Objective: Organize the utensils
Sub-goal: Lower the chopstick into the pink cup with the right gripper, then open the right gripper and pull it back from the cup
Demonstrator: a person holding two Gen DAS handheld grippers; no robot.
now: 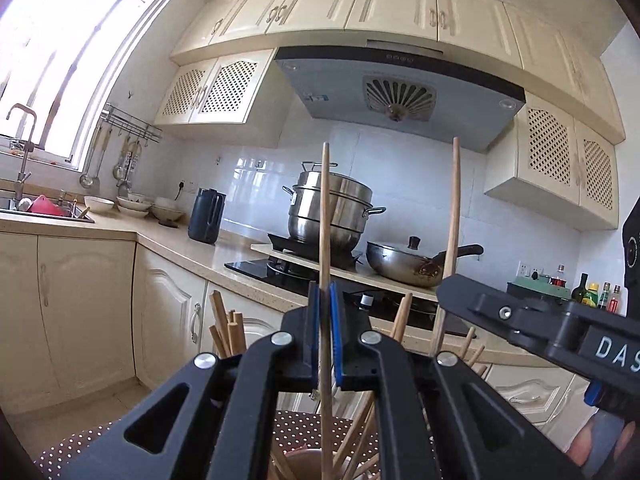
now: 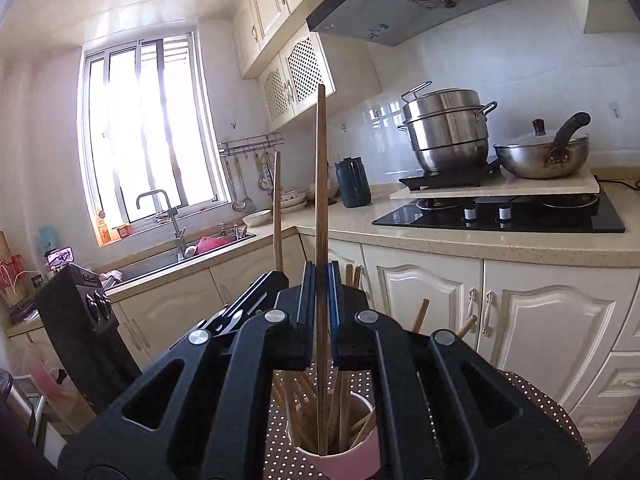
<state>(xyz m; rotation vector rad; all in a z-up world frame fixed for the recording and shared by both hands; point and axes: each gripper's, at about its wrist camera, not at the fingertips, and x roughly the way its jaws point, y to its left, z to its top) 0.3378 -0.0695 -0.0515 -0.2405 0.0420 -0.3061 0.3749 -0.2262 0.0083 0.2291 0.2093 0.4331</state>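
Observation:
My left gripper (image 1: 325,292) is shut on a wooden chopstick (image 1: 325,216) that stands upright above a holder full of chopsticks. My right gripper (image 2: 321,276) is shut on a second wooden chopstick (image 2: 321,184), also upright, its lower end inside a pink cup (image 2: 340,462) that holds several chopsticks (image 2: 348,412). The cup stands on a brown dotted cloth (image 2: 280,452). In the left wrist view the right gripper (image 1: 452,292) sits to the right with its chopstick (image 1: 453,208). In the right wrist view the left gripper (image 2: 276,280) sits to the left with its chopstick (image 2: 277,208).
A counter (image 2: 480,240) runs behind with a black hob (image 2: 500,216), a steel steamer pot (image 2: 448,136), a wok (image 2: 544,156) and a dark kettle (image 2: 352,184). A sink (image 2: 180,256) with a tap lies under the window. Bottles (image 1: 592,292) stand at the right.

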